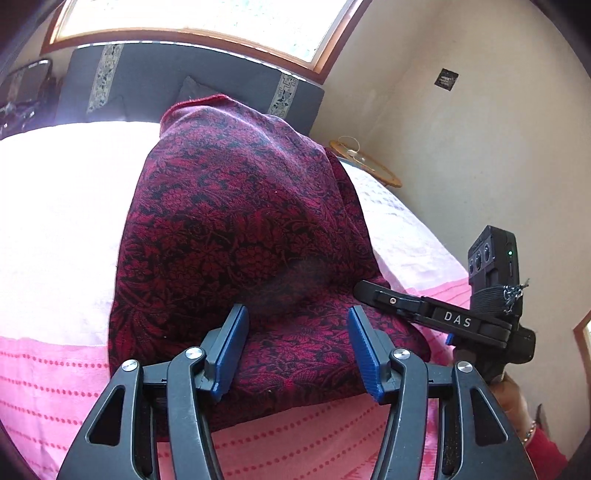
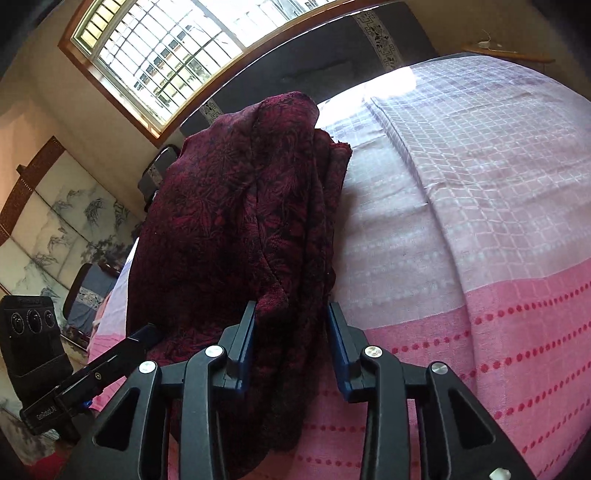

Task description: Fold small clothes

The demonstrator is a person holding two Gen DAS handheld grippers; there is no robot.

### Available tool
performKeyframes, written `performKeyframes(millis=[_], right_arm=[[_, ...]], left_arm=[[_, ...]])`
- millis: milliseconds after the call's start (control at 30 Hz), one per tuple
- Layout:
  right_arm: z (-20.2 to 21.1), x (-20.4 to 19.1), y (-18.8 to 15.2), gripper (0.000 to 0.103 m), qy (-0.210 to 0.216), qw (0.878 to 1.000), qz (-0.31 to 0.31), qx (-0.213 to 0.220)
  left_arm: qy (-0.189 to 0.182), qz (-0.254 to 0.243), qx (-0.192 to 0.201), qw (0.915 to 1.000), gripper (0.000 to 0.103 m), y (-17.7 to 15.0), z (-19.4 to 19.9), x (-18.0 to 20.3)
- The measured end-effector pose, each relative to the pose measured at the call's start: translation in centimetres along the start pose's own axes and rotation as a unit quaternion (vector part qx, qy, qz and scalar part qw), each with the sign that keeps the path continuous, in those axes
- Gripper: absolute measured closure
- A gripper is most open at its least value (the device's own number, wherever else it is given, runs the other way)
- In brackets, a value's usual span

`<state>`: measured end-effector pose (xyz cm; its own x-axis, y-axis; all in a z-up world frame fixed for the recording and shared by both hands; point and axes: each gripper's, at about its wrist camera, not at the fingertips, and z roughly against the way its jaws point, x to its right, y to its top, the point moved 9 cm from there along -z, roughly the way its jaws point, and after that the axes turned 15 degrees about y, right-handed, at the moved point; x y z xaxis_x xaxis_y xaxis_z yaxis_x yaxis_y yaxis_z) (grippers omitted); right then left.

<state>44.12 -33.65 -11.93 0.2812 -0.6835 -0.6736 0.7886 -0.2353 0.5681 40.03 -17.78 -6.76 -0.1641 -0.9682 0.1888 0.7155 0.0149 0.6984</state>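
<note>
A dark red cloth with a black floral pattern (image 1: 236,229) lies folded lengthwise on the pink and white bedspread (image 1: 55,221). My left gripper (image 1: 297,325) is open, its blue pads either side of the cloth's near end, just above it. My right gripper (image 2: 291,317) is partly open and straddles a raised fold at the right side of the cloth (image 2: 240,221). The right gripper also shows in the left wrist view (image 1: 369,290), its fingers reaching onto the cloth's right edge. The left gripper shows at the lower left of the right wrist view (image 2: 144,338).
A grey headboard (image 1: 166,85) and a window (image 1: 207,22) stand behind the bed. A round wooden side table (image 1: 364,162) sits at the bed's far right corner. A painted screen (image 2: 66,221) and a chair (image 2: 88,291) stand to the left of the bed.
</note>
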Motion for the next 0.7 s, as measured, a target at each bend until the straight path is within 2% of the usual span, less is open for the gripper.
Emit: performKeyframes(millis=[67,200,400,700], right_arm=[[0.0,0.0,-0.1,0.067,-0.007,1.000,0.003,0.001],[0.1,0.2,-0.2,0.064,-0.008,1.000,-0.004,0.005],[0.0,-0.6,-0.3,0.059,-0.041,0.999,0.021,0.009],[0.0,-0.9,-0.5,0.056,-0.046,0.999,0.020,0.015]], left_arm=[[0.039,-0.020,0.024,0.9988,0.034,0.3,0.7,-0.3],[0.096,-0.041,0.054,0.9931,0.026,0.7,1.6,-1.1],[0.125,-0.052,0.063,0.9888,0.020,0.8,1.9,-2.1],[0.165,-0.067,0.073,0.9814,0.015,0.8,1.7,-3.7]])
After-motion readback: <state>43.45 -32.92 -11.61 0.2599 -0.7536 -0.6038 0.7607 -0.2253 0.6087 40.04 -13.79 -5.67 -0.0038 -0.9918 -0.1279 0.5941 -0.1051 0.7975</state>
